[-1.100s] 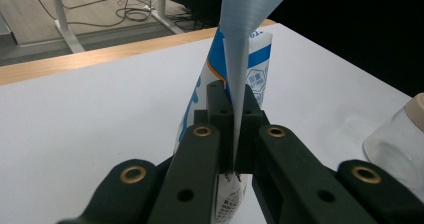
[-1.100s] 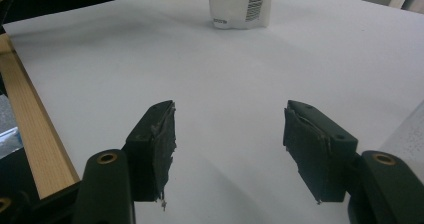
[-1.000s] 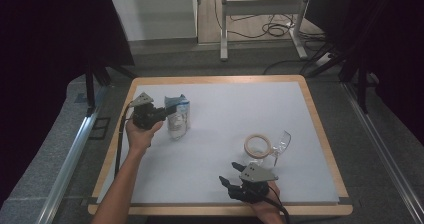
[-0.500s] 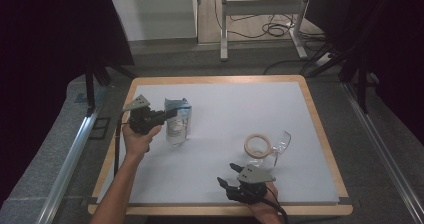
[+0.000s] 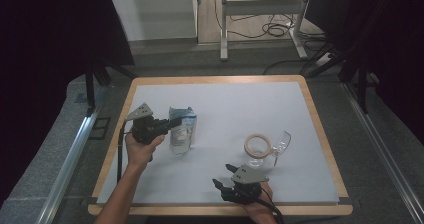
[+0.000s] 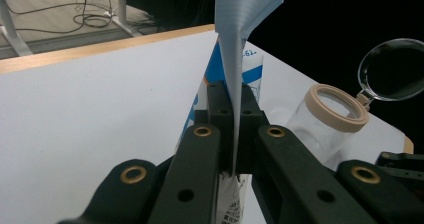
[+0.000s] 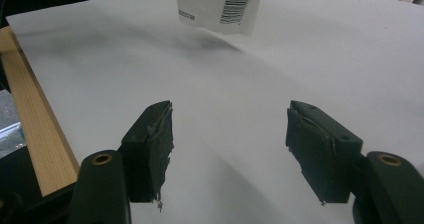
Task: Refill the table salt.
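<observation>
A white and blue pouch (image 5: 182, 130) hangs at the mat's left, and my left gripper (image 5: 169, 125) is shut on its upper edge. In the left gripper view the jaws (image 6: 232, 101) pinch the pouch's (image 6: 245, 29) flat sealed seam. A clear jar with a tan rim (image 5: 257, 147) lies at the right middle, its clear lid (image 5: 283, 141) hinged open beside it. Near the front edge my right gripper (image 5: 223, 175) stands open and holds nothing. The right gripper view has its jaws (image 7: 230, 129) wide apart over bare mat, with the pouch's barcoded end (image 7: 220, 1) far ahead.
A white mat (image 5: 235, 104) covers the table inside a wooden frame (image 5: 320, 129). The frame's edge (image 7: 30, 119) runs close to the right gripper's left jaw. Table legs and cables (image 5: 270, 29) stand on the floor beyond. The jar (image 6: 332, 106) and lid (image 6: 392, 69) lie beyond the pouch.
My left gripper has drawn back toward the person with the pouch held in it. The right gripper has stayed almost still and open.
</observation>
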Demonstrator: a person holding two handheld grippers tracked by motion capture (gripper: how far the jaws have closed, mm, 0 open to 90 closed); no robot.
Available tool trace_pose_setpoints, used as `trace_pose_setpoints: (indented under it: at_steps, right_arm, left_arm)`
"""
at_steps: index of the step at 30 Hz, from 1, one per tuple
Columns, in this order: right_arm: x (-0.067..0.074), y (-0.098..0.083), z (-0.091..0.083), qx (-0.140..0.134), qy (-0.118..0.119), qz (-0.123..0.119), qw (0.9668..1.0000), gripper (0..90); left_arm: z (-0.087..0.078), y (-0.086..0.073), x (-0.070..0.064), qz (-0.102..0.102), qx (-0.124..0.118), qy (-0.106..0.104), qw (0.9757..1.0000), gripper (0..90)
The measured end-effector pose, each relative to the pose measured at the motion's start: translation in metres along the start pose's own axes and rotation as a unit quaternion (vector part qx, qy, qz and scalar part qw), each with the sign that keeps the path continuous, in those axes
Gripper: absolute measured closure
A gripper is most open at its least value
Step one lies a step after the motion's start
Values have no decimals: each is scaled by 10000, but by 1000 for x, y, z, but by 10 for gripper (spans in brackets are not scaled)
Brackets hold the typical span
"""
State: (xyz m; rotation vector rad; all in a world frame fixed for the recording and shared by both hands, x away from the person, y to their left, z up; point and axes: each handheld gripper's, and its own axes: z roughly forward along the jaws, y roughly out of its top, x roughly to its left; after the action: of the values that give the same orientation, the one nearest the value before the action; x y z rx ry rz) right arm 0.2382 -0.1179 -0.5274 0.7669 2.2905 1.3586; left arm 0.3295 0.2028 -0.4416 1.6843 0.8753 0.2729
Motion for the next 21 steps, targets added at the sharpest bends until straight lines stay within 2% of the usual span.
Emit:
trace_pose_setpoints:
  at_steps: [5,8,16,21]
  right_arm:
    - [4,1,5,24,-48,19,10000,326]
    - [6,2,9,29,-57,-6,10000,317]
    - [12,6,16,53,-45,-48,10000,312]
    - [10,4,20,64,-80,-17,9999,308]
  left_arm:
    - [-3,0,-6,30,-52,-98,9999,900]
    - [-5,-1,-11,-19,-51,-128,9999,900]
    - [1,-1,-21,50,-14,-196,9998,900]
    - [2,1,-27,71,-7,-289,9996,900]
